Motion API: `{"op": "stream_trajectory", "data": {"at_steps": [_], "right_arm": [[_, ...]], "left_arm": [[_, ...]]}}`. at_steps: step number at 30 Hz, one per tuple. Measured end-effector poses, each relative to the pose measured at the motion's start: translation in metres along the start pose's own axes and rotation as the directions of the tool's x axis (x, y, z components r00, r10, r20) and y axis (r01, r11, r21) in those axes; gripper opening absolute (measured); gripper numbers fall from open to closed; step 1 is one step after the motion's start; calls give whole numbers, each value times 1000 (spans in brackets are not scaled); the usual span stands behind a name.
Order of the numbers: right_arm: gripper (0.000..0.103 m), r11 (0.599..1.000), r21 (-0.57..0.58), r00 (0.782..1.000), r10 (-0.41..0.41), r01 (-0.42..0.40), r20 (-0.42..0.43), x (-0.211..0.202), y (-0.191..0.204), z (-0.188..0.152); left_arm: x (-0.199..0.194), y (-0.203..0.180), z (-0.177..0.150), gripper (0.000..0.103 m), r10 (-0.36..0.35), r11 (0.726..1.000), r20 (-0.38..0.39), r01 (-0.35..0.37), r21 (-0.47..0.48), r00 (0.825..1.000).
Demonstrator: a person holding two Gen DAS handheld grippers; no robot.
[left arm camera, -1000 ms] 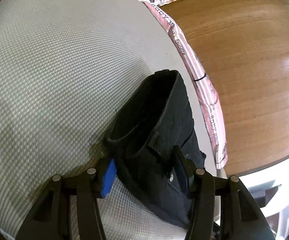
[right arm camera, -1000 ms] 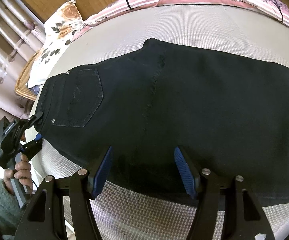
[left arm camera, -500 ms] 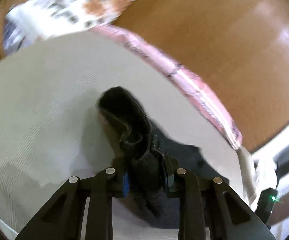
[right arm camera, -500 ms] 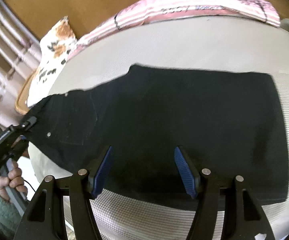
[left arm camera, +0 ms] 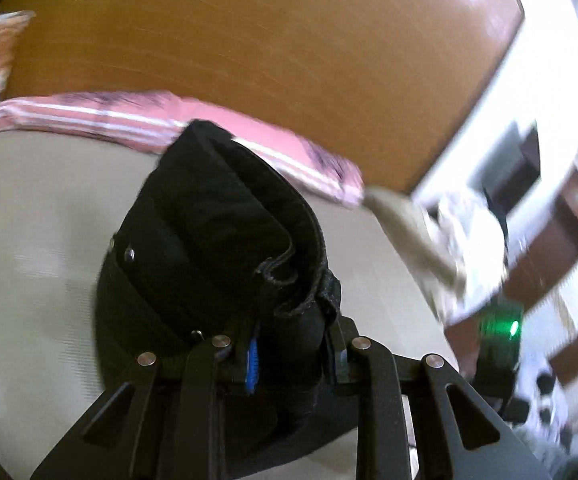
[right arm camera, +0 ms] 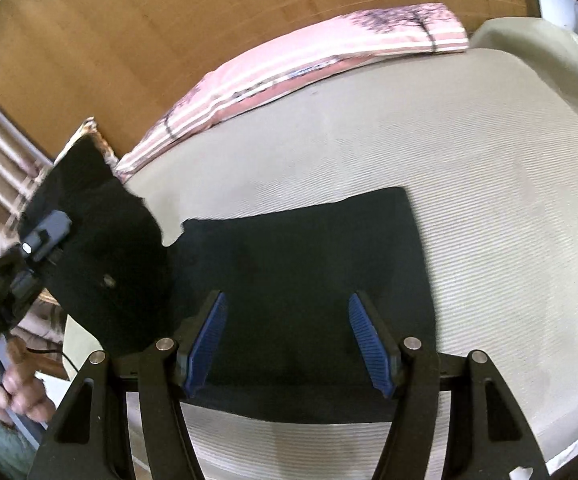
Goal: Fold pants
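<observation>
Left gripper, jaws clamped on the lifted waistband of the black denim pants lying on the beige woven mattress; right gripper open above them; carry waistband squarely toward hems.

Bright daylight from the right, heavy motion blur in the left view, fisheye-curved dark corners.

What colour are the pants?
Black pants, seen best in the right wrist view.

Home bedroom: I work over a mattress, pink striped pillow at its far edge, wooden headboard behind.
</observation>
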State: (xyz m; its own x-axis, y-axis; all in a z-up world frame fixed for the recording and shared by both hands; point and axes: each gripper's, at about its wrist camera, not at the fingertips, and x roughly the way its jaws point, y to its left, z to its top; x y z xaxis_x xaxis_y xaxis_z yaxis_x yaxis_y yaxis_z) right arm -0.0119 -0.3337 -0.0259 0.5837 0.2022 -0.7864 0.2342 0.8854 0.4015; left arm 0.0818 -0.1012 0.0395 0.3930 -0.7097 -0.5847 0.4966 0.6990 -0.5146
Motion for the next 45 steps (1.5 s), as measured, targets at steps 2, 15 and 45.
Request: {"op": "stream_trajectory", "data": {"at_steps": [2, 15, 45], "right_arm": [[61, 1000, 25, 1000, 3, -3, -1, -3, -12, 4], [63, 952, 197, 953, 266, -236, -142, 45, -50, 16], [62, 945, 75, 913, 326, -318, -246, 100, -55, 43]], "left_arm": [[28, -17, -10, 24, -14, 999, -69, 17, 37, 997], [99, -60, -71, 41, 87, 962, -286, -6, 273, 954], [56, 64, -78, 49, 267, 963, -275, -243, 118, 924]]}}
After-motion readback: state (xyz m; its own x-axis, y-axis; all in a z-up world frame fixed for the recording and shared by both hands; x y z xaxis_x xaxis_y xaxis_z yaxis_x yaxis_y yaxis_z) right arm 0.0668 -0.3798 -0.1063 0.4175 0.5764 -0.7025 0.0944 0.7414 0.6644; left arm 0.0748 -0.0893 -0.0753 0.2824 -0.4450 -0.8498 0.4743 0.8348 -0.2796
